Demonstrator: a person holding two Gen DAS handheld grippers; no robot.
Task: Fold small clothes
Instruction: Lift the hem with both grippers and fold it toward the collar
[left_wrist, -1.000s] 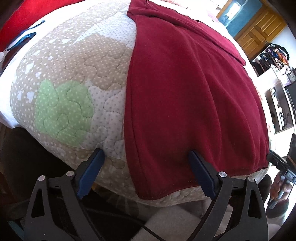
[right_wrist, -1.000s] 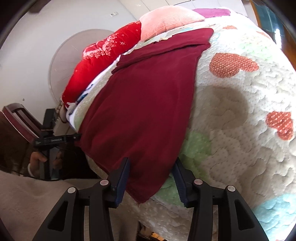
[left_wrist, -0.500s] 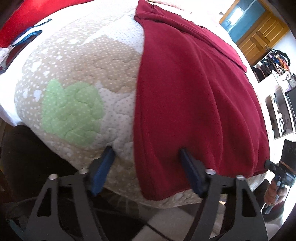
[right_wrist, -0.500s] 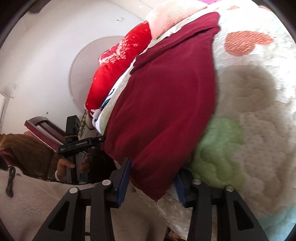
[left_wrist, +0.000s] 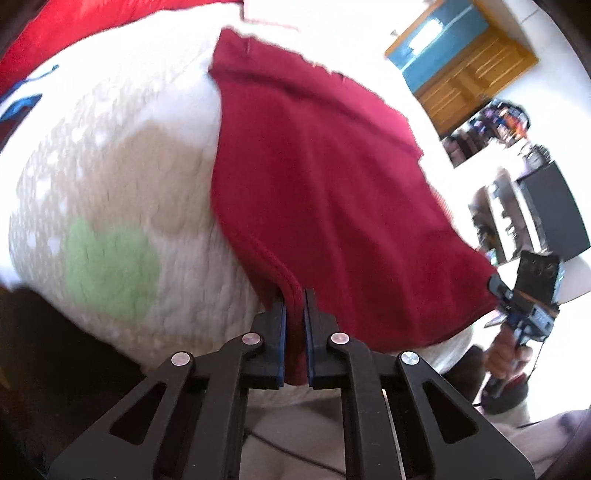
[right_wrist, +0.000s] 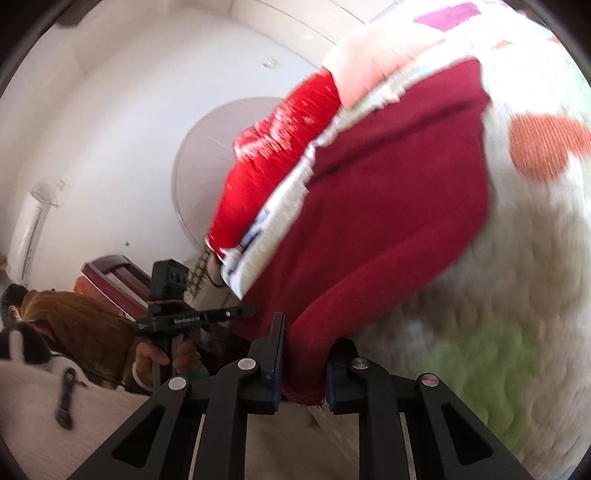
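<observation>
A quilted bedspread (left_wrist: 122, 206), cream with pale dots and patches of tan, green and orange, covers the bed and fills most of both views. On it lies the dark red garment (left_wrist: 332, 192), a plain soft-knit piece with a stitched hem along its near edge and a folded band across its far end. It stretches lengthwise away from the cameras, its long axis running from the near edge of the bed toward the pillows, and its near hem hangs off the bed edge. In the right wrist view the same garment (right_wrist: 388, 206) runs from the lower middle up toward a bright red pillow (right_wrist: 280, 147) and a pink pillow (right_wrist: 373, 62) at the head of the bed.

The left gripper (left_wrist: 294, 325) is clenched on the near left corner of the garment, the hem pinched into an upright ridge between its blue-lined pads; its jaws have just been closing. The right gripper (right_wrist: 304, 354) grasps the near right corner, a thicker bunch of hem squeezed between its pads, and its jaws have likewise just been closing. Both corners are lifted slightly off the bedspread.

No container shows in either view.
</observation>
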